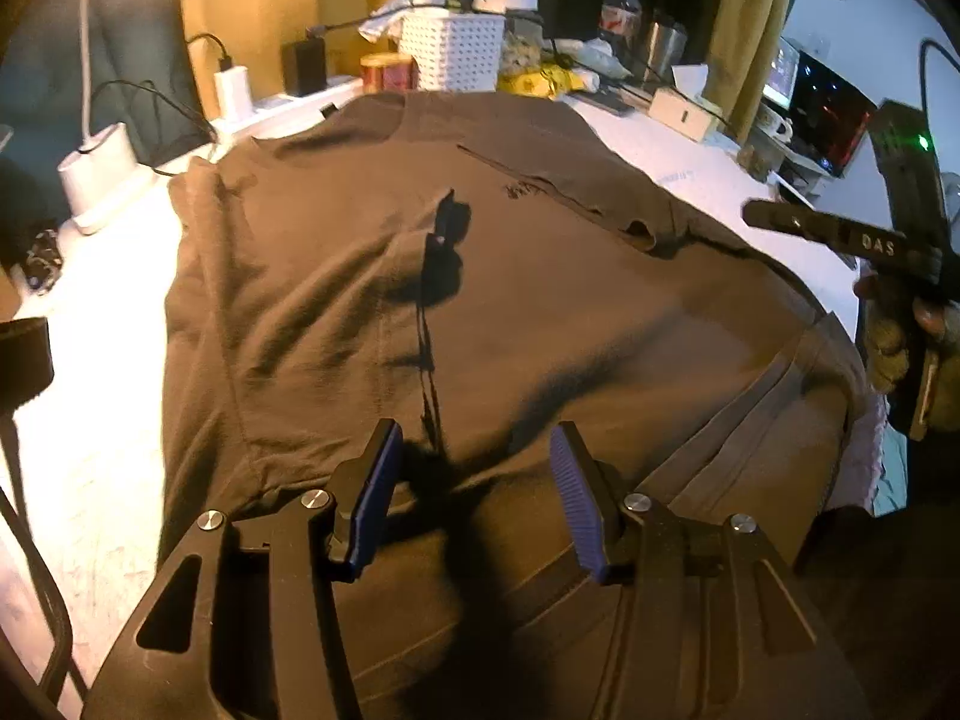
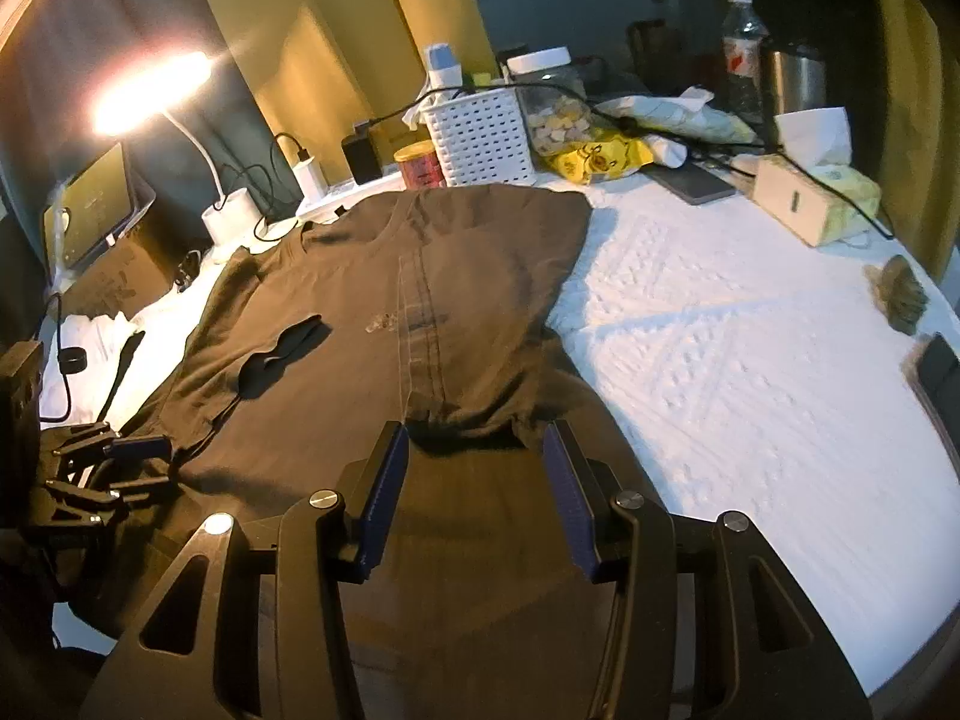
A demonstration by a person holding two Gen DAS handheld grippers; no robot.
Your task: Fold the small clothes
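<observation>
A dark brown T-shirt (image 1: pixel 480 300) lies spread on the white table, collar toward the far clutter; it also shows in the right wrist view (image 2: pixel 390 324), with one side folded over the middle. My left gripper (image 1: pixel 474 450) is open and empty, low over the shirt's near hem. My right gripper (image 2: pixel 477 450) is open and empty over the near hem on the shirt's right side. The right gripper's body shows at the right edge of the left wrist view (image 1: pixel 900 240). The left gripper shows at the left edge of the right wrist view (image 2: pixel 120 456).
The white textured table cover (image 2: pixel 750 360) lies right of the shirt. At the back stand a white basket (image 2: pixel 480 132), a red tin (image 2: pixel 420 165), snack bags, a water bottle (image 2: pixel 744 42), a tissue box (image 2: pixel 810 204) and chargers with cables. A lit desk lamp (image 2: pixel 150 90) stands far left.
</observation>
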